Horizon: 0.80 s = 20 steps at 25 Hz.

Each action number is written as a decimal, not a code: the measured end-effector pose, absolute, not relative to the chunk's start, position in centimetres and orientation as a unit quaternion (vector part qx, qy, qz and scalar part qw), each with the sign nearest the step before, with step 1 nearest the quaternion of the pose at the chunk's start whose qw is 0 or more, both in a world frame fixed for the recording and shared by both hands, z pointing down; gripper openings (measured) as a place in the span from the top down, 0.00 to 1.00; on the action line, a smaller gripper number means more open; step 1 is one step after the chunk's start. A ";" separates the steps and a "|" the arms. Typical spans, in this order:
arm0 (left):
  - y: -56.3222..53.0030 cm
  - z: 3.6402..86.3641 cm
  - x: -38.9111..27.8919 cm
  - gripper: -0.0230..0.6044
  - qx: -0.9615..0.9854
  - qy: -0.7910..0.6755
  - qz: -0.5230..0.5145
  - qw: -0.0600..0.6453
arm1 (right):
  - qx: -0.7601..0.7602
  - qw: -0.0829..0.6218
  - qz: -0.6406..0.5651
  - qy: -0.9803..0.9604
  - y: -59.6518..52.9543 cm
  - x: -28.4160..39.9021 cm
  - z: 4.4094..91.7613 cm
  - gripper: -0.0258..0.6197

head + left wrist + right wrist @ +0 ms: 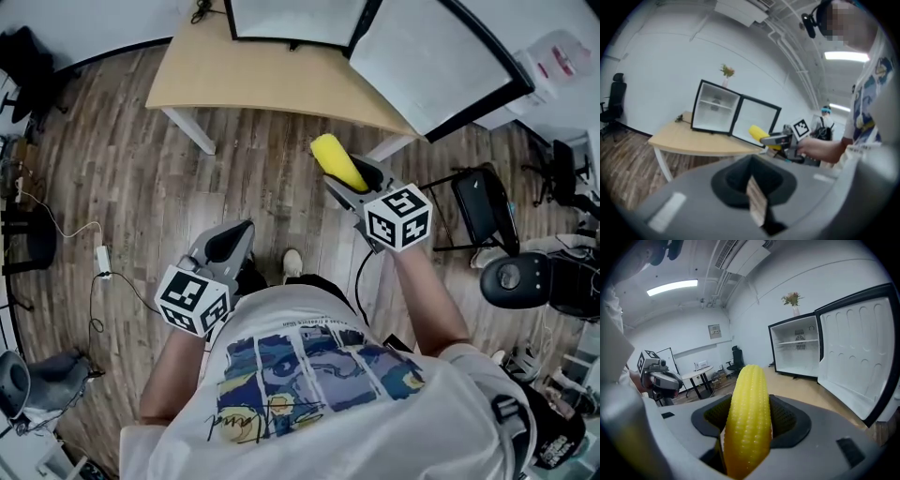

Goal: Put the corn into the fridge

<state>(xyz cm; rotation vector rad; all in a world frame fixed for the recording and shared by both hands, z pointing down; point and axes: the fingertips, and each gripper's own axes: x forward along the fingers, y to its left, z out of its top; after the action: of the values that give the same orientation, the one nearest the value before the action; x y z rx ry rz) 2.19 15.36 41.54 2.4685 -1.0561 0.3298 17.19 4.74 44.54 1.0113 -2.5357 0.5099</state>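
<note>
A yellow corn cob (337, 161) is clamped in my right gripper (351, 186), which is shut on it and held out over the wooden floor toward the table. In the right gripper view the corn (747, 418) stands up between the jaws and hides the pads. The small fridge (291, 17) sits on the light wooden table (272, 84) with its door (431, 66) swung wide open; white shelves show inside the fridge (794, 350). My left gripper (236, 234) hangs lower at the left, shut and holding nothing. The left gripper view shows the corn (758, 133) in front of the fridge (715, 108).
A black office chair (483, 211) stands right of the table leg (192, 127). Cables and a white power strip (101, 261) lie on the floor at the left. Dark equipment (525, 279) crowds the right edge. A person's shoe (292, 264) shows below.
</note>
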 end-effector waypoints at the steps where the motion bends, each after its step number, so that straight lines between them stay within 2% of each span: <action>1: 14.4 41.7 1.9 0.95 0.891 -0.380 0.119 0.218 | 0.361 0.184 0.182 -0.896 3.7 17.1 44.8 0.58; 14: -1.2 41.3 -6.5 0.95 0.918 -0.328 0.114 0.193 | 0.429 0.230 0.174 -0.856 -12.7 12.3 47.4 0.58; 20: -6.7 41.3 -12.0 0.95 0.922 -0.315 0.141 0.177 | 0.464 0.226 0.175 -0.838 -20.9 10.0 48.8 0.58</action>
<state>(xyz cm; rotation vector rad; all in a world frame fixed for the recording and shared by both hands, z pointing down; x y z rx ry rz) -12.00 -6.67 41.29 2.6086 -0.8927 0.3983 10.00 -20.93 48.79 1.2793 -2.3108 0.4830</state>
